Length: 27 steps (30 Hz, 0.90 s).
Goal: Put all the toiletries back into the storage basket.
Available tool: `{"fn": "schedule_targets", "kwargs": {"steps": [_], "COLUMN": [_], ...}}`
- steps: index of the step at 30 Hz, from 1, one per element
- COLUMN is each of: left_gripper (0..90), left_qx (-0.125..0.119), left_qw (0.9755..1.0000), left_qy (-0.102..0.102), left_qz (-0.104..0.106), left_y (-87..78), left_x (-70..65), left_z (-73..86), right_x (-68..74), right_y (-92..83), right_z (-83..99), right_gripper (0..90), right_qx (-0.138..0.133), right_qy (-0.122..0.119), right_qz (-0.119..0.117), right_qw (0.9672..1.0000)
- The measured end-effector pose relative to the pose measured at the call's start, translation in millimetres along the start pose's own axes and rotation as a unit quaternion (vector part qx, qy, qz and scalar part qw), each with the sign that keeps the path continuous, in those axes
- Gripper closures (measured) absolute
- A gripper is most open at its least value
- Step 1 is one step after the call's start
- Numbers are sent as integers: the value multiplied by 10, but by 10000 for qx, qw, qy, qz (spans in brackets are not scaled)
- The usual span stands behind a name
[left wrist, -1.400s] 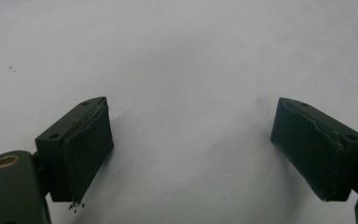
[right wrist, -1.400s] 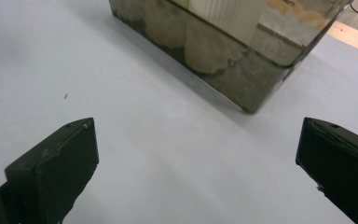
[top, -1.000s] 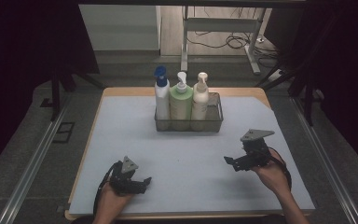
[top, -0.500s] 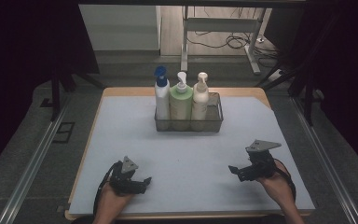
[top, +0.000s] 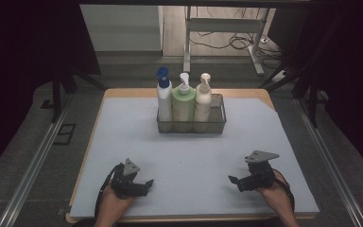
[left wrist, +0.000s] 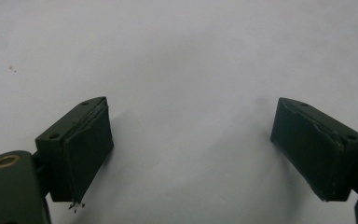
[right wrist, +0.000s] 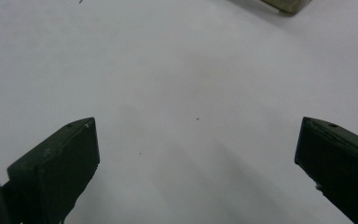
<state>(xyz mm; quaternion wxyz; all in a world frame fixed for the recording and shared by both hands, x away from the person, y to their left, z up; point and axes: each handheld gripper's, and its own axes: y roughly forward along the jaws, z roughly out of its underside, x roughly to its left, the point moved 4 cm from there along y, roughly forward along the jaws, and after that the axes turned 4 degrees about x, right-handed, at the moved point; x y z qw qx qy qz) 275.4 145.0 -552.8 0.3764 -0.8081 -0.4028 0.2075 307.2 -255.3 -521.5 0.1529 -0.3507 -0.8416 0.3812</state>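
Tabletop: pale sheet over a wooden board.

Basket: wire, at the far centre of the tabletop. Holds three pump bottles upright in a row, touching: blue-capped bottle at left, green bottle in the middle, cream bottle at right.

Left tongs: near left edge, held low over the sheet, jaws apart, nothing between them.

Right tongs: near right edge, held low over the sheet, jaws wide apart, nothing between them. Both tongs well apart from the basket.
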Motion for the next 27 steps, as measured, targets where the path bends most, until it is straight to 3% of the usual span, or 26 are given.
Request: {"fn": "schedule_targets", "kwargs": {"steps": [14,27], "left_gripper": [122,122], "left_qx": [-3,-16], "left_qw": [10000,10000], "left_qy": [3,-15], "left_qz": [-3,1], "left_y": [0,2], "left_x": [0,-4], "left_z": [0,0], "right_x": [26,40], "right_y": [218,223], "right_z": [174,189], "right_gripper": [0,0], "right_qx": [192,185], "right_qy": [66,12], "right_qz": [-105,-54], "right_qw": [9997,9998]}}
